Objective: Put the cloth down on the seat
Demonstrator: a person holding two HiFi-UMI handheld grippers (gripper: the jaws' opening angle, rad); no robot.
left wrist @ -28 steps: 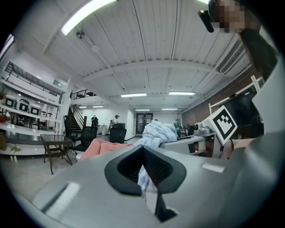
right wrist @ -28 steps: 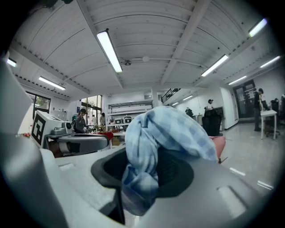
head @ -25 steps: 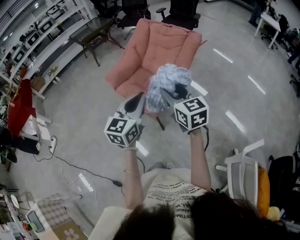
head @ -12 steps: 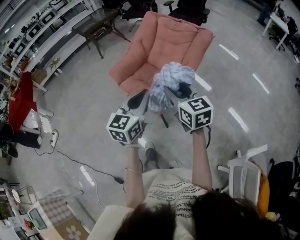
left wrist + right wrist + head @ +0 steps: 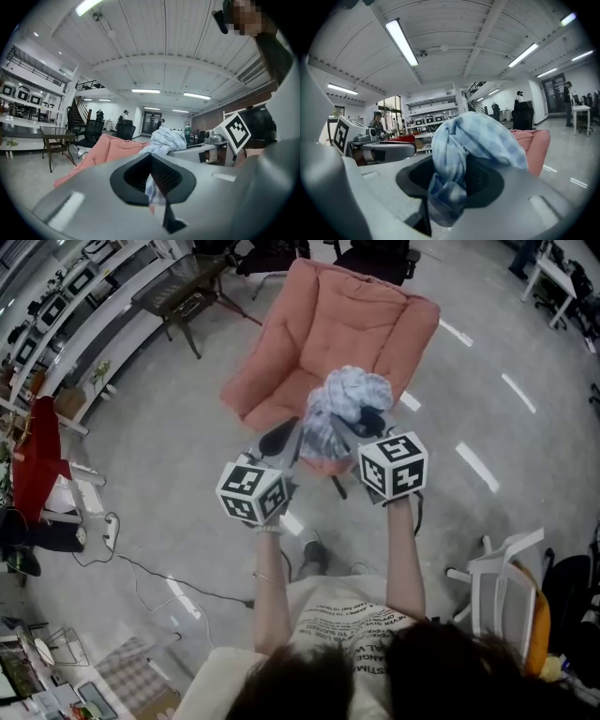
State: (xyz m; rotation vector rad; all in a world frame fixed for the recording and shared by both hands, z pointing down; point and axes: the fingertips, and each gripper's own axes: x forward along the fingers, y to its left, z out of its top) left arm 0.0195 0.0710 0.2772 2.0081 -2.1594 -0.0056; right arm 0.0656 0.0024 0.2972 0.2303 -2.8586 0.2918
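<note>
A crumpled pale blue checked cloth (image 5: 339,407) hangs in the air between both grippers, over the front edge of a pink armchair (image 5: 361,320). My left gripper (image 5: 286,435) holds its left side; in the left gripper view a strip of the cloth (image 5: 164,139) runs down between the black pads of the gripper (image 5: 151,177). My right gripper (image 5: 365,419) is shut on the right side. In the right gripper view the cloth (image 5: 474,136) bunches up and knots between the pads of that gripper (image 5: 454,183). The seat cushion (image 5: 281,390) lies just beyond and below the cloth.
A dark side table (image 5: 178,298) stands to the chair's left, with white shelves (image 5: 56,296) along the wall. Black office chairs (image 5: 375,254) stand behind the armchair. A white chair (image 5: 502,582) is at the lower right. A cable (image 5: 141,568) crosses the grey floor.
The person has stepped forward: the armchair sits slightly closer and more centred under the cloth. Both grippers keep the same hold on the cloth.
</note>
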